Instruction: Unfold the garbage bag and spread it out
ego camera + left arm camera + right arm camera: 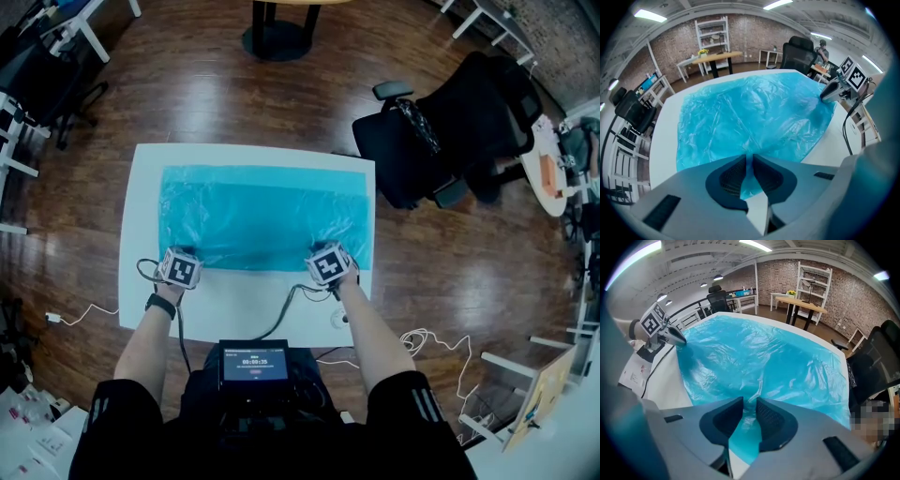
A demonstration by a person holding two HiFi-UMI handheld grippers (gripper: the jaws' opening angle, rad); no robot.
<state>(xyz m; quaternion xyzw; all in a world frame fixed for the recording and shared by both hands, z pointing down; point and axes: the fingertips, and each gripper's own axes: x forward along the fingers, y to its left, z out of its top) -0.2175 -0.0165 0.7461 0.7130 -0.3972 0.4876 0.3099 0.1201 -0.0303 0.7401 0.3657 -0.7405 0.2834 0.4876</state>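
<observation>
Your left gripper (pixel 749 160) and right gripper (pixel 749 409) fingers clamp the near edge of the thin turquoise plastic garbage bag (pixel 262 211), tensioning it flat over the white table (pixel 246 302)

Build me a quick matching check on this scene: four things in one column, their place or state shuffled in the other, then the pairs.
Things:
1. garbage bag
2. left gripper
3. right gripper
4. office chair

Place or state:
A. black, on the floor beyond the far right corner of the table
B. pinches the bag's near edge at its left end
C. blue, laid open over the white table
D. pinches the bag's near edge at its right end

Pairs: 1-C, 2-B, 3-D, 4-A
</observation>
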